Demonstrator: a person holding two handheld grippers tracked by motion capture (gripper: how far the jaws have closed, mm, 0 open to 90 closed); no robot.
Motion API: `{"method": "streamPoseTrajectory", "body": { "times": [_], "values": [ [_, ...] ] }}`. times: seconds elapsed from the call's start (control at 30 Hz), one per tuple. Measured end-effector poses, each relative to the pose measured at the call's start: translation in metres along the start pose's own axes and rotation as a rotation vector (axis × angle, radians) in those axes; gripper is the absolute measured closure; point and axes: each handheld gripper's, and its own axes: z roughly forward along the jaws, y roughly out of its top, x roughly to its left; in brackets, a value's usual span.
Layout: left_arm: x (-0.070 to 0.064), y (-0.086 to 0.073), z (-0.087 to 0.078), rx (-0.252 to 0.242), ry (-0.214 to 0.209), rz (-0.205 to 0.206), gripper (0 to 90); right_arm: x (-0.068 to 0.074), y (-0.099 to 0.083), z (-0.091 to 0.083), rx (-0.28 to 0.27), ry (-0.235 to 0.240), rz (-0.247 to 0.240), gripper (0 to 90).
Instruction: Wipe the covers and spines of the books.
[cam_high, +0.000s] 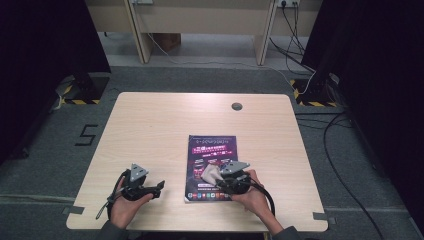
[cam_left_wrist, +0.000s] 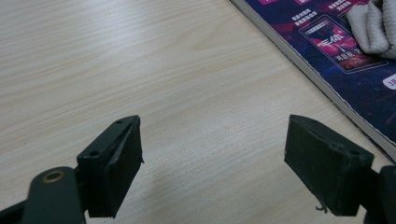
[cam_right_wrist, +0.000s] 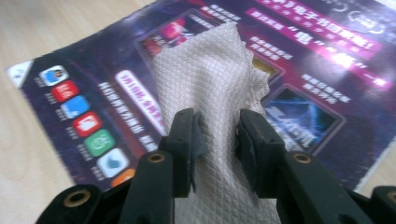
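Note:
A dark purple magazine (cam_high: 210, 165) lies flat on the table's near middle. On its lower part rests a beige quilted cloth (cam_high: 210, 174), and my right gripper (cam_high: 231, 179) is shut on that cloth. In the right gripper view the cloth (cam_right_wrist: 210, 88) bunches up between the two black jaws over the magazine cover (cam_right_wrist: 299, 60). My left gripper (cam_high: 159, 189) rests on the bare wood left of the magazine, open with nothing between its jaws. The left gripper view has the gripper (cam_left_wrist: 212, 158) over wood, with the magazine's edge (cam_left_wrist: 327, 60) and the cloth (cam_left_wrist: 373, 25) at upper right.
The wooden table (cam_high: 165, 125) has a round grommet (cam_high: 236, 106) near its far edge. Black cables (cam_high: 345, 150) trail over the grey floor to the right. A wooden bench frame (cam_high: 200, 25) stands beyond the table, with dark curtains on both sides.

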Motion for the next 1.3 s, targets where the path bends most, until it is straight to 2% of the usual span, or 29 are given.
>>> {"method": "streamPoseTrajectory", "body": {
  "times": [0.2, 0.3, 0.4, 0.47, 0.67, 0.73, 0.87, 1.0, 1.07, 1.2, 1.3],
  "values": [
    [0.0, 0.0, -0.001, 0.0, 0.0, 0.006, 18.7, 0.019, -0.002, -0.003, 0.002, 0.044, -0.046, 67.3],
    [0.0, 0.0, -0.001, 0.0, -0.001, 0.002, 18.7, 0.022, -0.005, -0.005, 0.002, 0.056, -0.051, 67.0],
    [0.0, 0.0, -0.001, 0.0, 0.0, 0.003, 18.7, 0.016, -0.009, -0.009, 0.002, 0.06, -0.035, 66.6],
    [0.0, 0.0, -0.001, 0.001, -0.002, 0.004, 18.7, 0.01, -0.012, -0.012, 0.006, 0.041, -0.031, 66.3],
    [-0.001, 0.0, -0.001, 0.001, -0.004, 0.007, 18.7, -0.014, -0.025, -0.025, 0.009, -0.026, 0.03, 66.2],
    [-0.001, 0.0, 0.0, 0.001, -0.006, 0.006, 18.7, -0.019, -0.028, -0.028, 0.007, -0.034, 0.044, 66.2],
    [-0.002, 0.0, 0.0, 0.003, -0.007, 0.009, 18.6, -0.013, -0.03, -0.031, 0.014, -0.033, 0.018, 66.6],
    [-0.002, 0.0, -0.001, -0.007, -0.011, 0.01, 18.5, -0.005, -0.033, -0.034, 0.012, -0.009, 0.0, 66.5],
    [-0.003, 0.0, 0.0, -0.007, -0.017, 0.01, 18.3, -0.007, -0.035, -0.035, 0.007, -0.003, 0.015, 66.1],
    [-0.011, 0.001, 0.002, -0.021, -0.057, -0.002, 16.9, -0.014, -0.036, -0.034, 0.003, -0.021, 0.032, 65.9],
    [-0.025, 0.002, 0.002, -0.034, -0.1, 0.003, 16.3, -0.017, -0.035, -0.034, 0.004, -0.037, 0.041, 66.1]
  ]
}}
